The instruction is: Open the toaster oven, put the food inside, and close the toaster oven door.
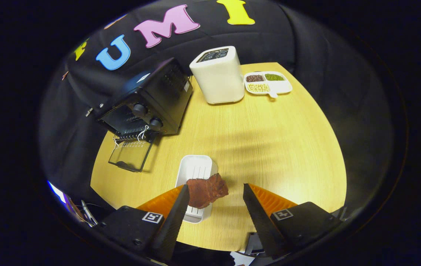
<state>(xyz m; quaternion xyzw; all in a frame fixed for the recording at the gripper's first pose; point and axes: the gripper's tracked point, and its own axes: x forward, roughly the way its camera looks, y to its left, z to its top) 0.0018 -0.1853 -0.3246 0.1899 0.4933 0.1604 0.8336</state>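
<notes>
Between spread fingers [216,197], touching only the left one: meat [206,191], resting on the near end of the white tray [194,170]. Nothing gripped yet. Oven [147,101] beyond to the left, door [129,155] already dropped flat on the table [269,147]. Best to centre on the meat, close on both sides, lift clear of the tray, then swing left toward the opening.

Matt pale wood-grain table [262,147], glossy black metal toaster oven [151,99] with clear glass door [131,155].

Dim booth, soft shadows, strong fisheye edge warp.
</notes>
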